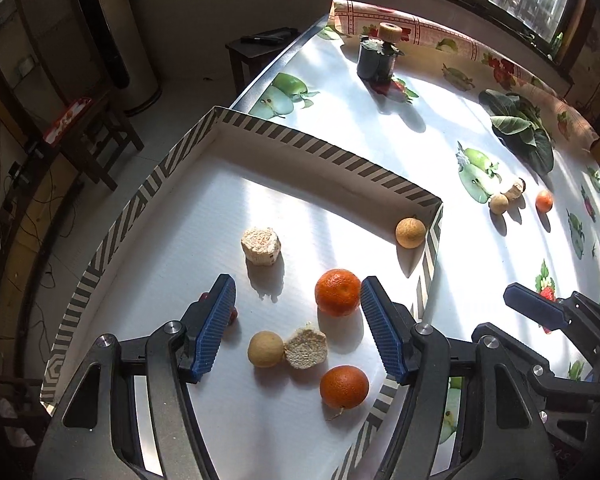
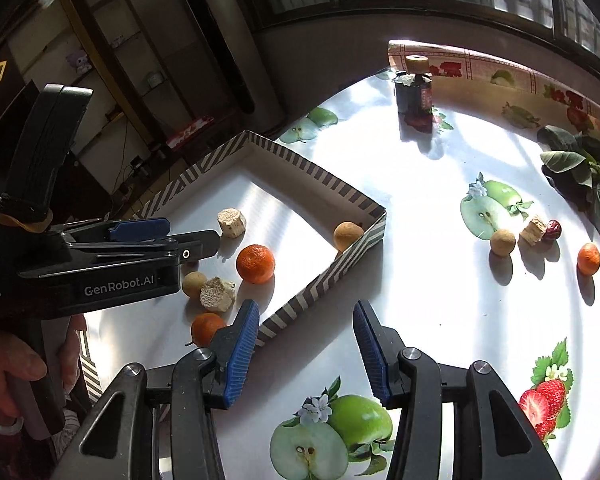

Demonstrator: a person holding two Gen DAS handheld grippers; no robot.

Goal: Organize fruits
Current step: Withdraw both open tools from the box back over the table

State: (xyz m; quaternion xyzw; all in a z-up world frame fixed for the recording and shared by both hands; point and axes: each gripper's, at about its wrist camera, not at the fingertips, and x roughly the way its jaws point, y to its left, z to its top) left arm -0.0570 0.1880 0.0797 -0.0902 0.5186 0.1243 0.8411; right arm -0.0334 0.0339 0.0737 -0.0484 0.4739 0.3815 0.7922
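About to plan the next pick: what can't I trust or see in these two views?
- Small red fruit, left wrist view: mostly hidden behind the left gripper finger.
- Lower orange, right wrist view: partly covered by the right gripper finger.
- Bottle label: too small to read.

A shallow white tray (image 1: 284,132) with a striped rim holds two oranges (image 1: 337,292), two tan round fruits (image 1: 410,232) and two pale cut chunks (image 1: 261,246); one tan fruit sits in the tray's two o'clock corner. On the table at three o'clock lie another tan fruit (image 2: 502,242), a small orange (image 2: 588,258), a chunk (image 2: 533,231) and a red date (image 2: 554,227).
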